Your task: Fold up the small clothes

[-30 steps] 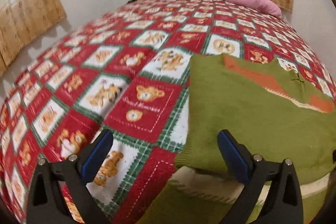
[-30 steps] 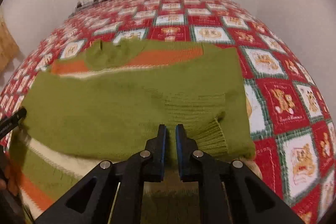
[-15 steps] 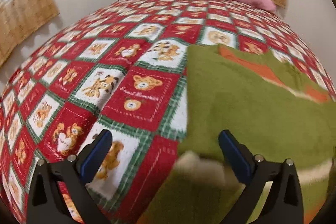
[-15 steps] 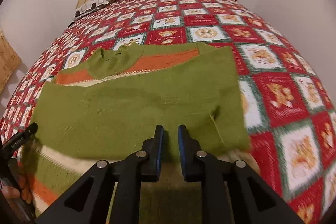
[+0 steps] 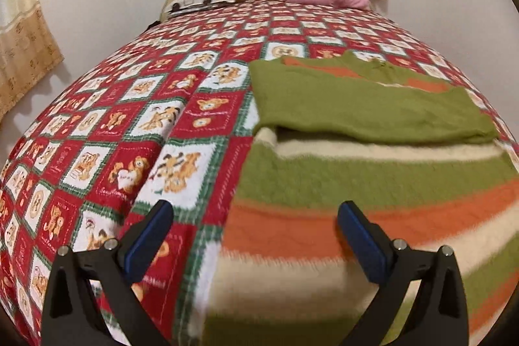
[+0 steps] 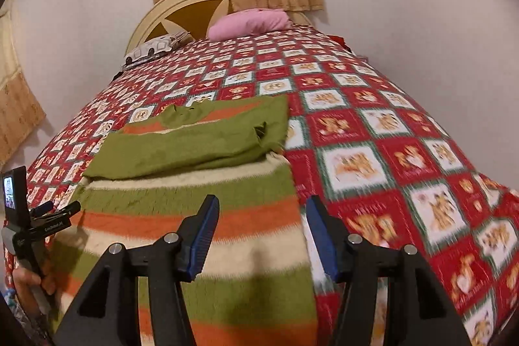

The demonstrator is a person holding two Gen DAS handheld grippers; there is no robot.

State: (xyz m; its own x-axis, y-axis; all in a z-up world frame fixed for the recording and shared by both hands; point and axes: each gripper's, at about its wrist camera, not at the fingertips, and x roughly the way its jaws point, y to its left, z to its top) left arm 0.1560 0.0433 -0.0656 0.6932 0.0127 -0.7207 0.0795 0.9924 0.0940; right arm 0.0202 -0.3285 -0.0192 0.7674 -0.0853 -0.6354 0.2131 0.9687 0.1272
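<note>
Red teddy-bear patchwork quilt (image 5: 136, 125) spread over bed; green, orange and cream striped knitted sweater (image 6: 194, 216) laid on it, green sleeves folded across. Left gripper (image 5: 253, 232) held wide, empty. Right gripper (image 6: 259, 232) jaws just opened, nothing gripped.

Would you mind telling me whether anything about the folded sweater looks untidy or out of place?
One thing: on the striped sweater, the folded-over green sleeve is bunched and puckered at its right end, not flat. Its near edge also runs slanted across the body. Otherwise the bedspread looks orderly.
</note>
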